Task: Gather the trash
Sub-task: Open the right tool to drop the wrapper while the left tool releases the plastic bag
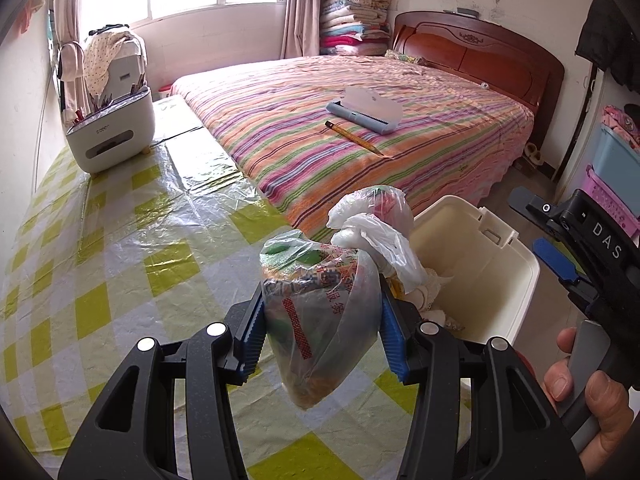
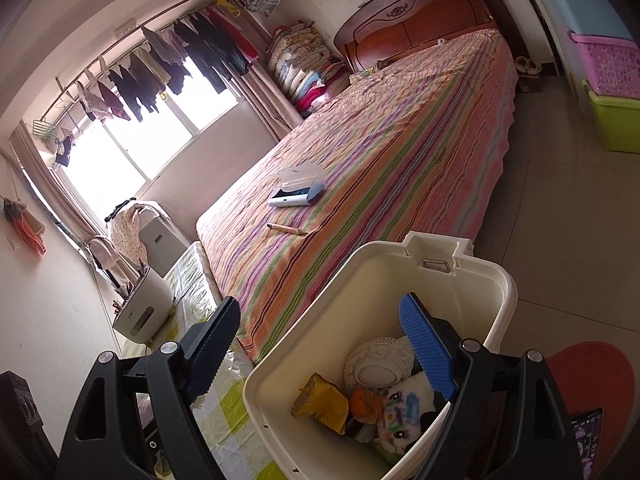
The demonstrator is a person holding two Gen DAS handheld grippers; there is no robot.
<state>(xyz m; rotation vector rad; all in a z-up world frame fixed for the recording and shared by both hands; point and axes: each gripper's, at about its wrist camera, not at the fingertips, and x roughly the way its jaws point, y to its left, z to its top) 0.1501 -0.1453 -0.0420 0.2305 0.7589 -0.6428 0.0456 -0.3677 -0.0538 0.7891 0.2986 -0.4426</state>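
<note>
My left gripper point(image 1: 322, 336) is shut on a clear plastic bag of trash point(image 1: 320, 304), which hangs above the right edge of the table. The bag has a knotted white top, and its blue pads press on both sides. A cream bin point(image 1: 476, 248) with its lid off stands just right of the bag. My right gripper point(image 2: 318, 308) stands open and spread wide over the bin point(image 2: 376, 280), one finger at the rim and the other inside, with nothing between the pads. A yellow wrapper point(image 2: 320, 400) and several soft white items lie in the bin. A hand holds the right gripper point(image 1: 532, 228).
The table point(image 1: 120, 264) wears a green-checked plastic cloth, with a white organiser box point(image 1: 112, 136) at its far end. The striped bed point(image 1: 360, 128) behind it holds a pencil point(image 1: 354, 138) and a blue-white case point(image 1: 364, 110). Coloured crates point(image 2: 612, 72) line the right wall. A red stool point(image 2: 592, 384) is beside the bin.
</note>
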